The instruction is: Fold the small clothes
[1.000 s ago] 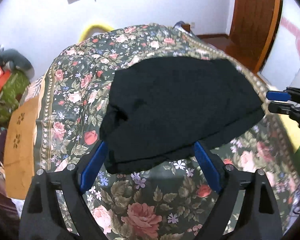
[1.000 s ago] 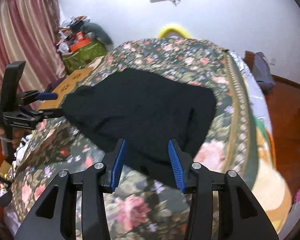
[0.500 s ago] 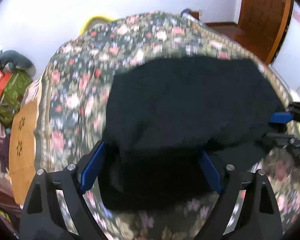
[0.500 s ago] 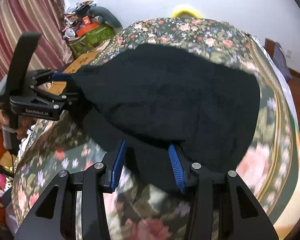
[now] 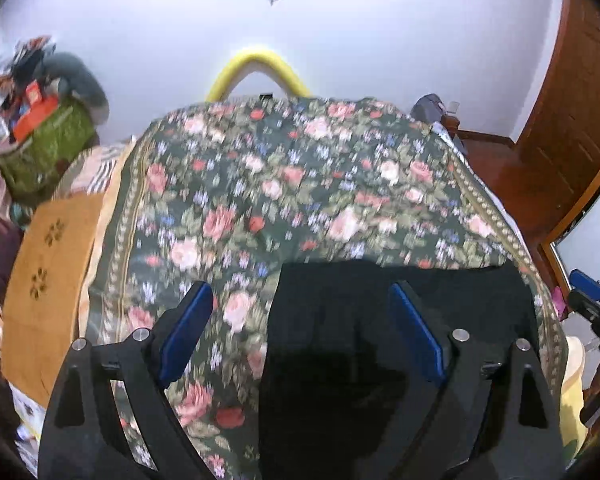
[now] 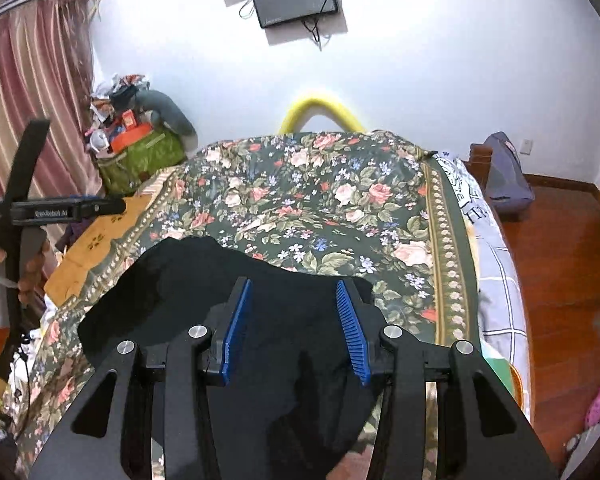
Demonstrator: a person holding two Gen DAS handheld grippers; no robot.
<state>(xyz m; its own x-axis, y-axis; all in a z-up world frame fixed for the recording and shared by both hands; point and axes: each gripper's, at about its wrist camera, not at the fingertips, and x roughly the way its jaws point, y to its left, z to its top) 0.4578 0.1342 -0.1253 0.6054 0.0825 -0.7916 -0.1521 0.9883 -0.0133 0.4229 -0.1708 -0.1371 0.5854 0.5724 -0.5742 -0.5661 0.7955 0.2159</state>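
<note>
A black garment (image 5: pixel 340 344) lies at the near edge of a bed with a floral cover (image 5: pixel 284 184). In the left wrist view my left gripper (image 5: pixel 300 320) is open above its left edge, one finger over the cover, one over the cloth. In the right wrist view my right gripper (image 6: pixel 292 312) is open above the garment (image 6: pixel 172 296), holding nothing. The left gripper (image 6: pixel 100 208) also shows at the left there, lifted off the bed. The right gripper's tip (image 5: pixel 588 284) shows at the right edge of the left view.
A yellow padded headboard arch (image 5: pixel 260 68) and a white wall stand behind the bed. A green bag with clutter (image 6: pixel 140 160) sits at the far left. An orange sheet (image 5: pixel 48 264) lies left of the cover. A wooden floor (image 6: pixel 560 264) and a blue bag (image 6: pixel 504 176) are at the right.
The garment has gone from spread wide across the bed to a smaller shape at the near edge. Both grippers have pulled back and tilted up; the left one is off the cloth's corner.
</note>
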